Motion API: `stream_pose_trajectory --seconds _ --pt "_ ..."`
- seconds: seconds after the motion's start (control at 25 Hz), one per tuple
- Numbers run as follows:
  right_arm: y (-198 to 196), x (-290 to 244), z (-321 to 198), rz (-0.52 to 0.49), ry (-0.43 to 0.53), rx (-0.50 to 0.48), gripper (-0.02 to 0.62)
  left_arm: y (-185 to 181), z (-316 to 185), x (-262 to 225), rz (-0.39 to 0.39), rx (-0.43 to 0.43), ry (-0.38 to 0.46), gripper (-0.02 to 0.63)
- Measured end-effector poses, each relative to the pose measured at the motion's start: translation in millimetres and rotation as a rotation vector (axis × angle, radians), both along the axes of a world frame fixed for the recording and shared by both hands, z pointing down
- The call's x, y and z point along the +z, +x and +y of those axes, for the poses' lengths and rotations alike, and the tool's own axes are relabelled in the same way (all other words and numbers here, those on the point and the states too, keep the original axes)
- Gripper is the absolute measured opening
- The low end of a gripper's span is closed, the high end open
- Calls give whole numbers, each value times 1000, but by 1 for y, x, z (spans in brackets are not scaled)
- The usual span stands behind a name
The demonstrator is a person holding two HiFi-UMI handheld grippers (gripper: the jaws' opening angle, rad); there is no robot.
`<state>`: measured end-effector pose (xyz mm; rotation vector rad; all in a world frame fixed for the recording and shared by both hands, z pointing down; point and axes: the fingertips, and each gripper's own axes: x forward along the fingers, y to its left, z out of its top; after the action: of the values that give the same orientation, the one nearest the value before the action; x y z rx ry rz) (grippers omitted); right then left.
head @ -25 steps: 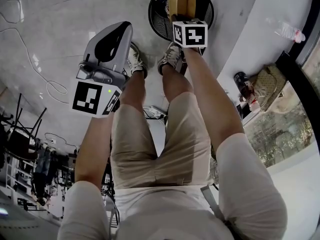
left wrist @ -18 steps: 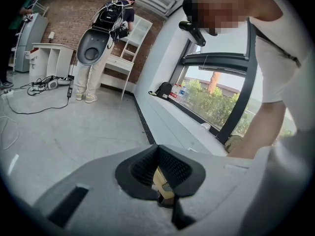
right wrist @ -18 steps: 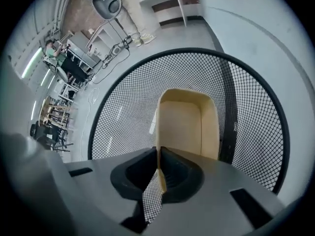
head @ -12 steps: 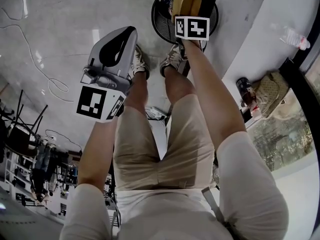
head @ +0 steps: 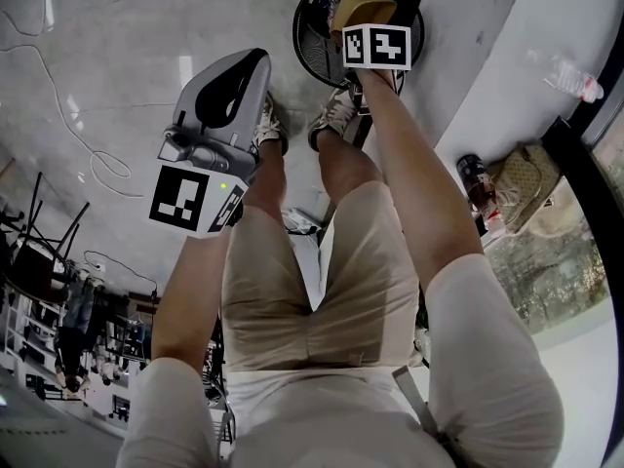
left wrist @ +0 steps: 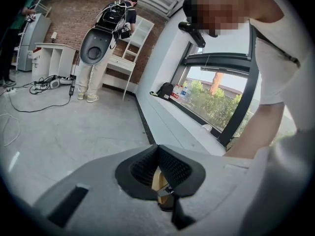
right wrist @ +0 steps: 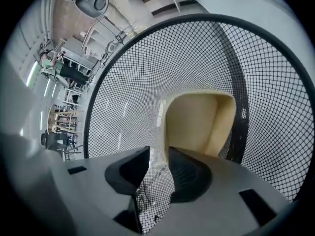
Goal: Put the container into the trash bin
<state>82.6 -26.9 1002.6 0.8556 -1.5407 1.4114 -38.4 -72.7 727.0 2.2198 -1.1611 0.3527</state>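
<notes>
My right claw points steeply down into the mouth of the trash bin, and its jaws are opening. Through the gap between them I see only black mesh. The container is no longer squeezed. At most its near wall brushes the inner face of the right-hand jaw, and I cannot tell whether that contact is real.

What matters now is where the container sits from the claw. It lies straight ahead of the jaw tips, deeper in the bin and a little to the right-hand jaw's side. Its hollow faces back at me, and its long axis runs roughly along the line the claw points. It is inside the ring of the bin's rim, nearer the wall on the right of my right gripper view than the wall on the left. From the head view it shows just past the marker cube and within the rim.

I judge that it is free to drop the rest of the way. The claw should back out along its own line, so the right-hand jaw does not hook the wall.

My left claw is held well apart from the bin, with its jaws together and gripping nothing.
</notes>
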Motion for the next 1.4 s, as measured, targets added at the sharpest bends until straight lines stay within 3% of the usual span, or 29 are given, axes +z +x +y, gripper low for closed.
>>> stream_pose_trajectory --seconds 0.24,0.52,0.72,1.04,1.28,1.4 --pt "4 -10 -3 14 29 -22 166 2 2 -6 4 -5 -2 18" --pt "3 -35 -11 12 59 -24 166 -1 -1 -26 9 -12 18 18" --pt "-4 -65 -14 -12 77 -35 145 -4 -3 -48 14 -11 38 18" --pt "-14 -137 -20 -87 149 -12 11 -11 -2 -109 13 9 90 18" --pt "-5 -211 -25 -68 281 -47 2 -19 4 -165 12 10 127 18" --pt "-1 -249 -26 -98 327 35 2 -22 11 -193 18 16 144 18"
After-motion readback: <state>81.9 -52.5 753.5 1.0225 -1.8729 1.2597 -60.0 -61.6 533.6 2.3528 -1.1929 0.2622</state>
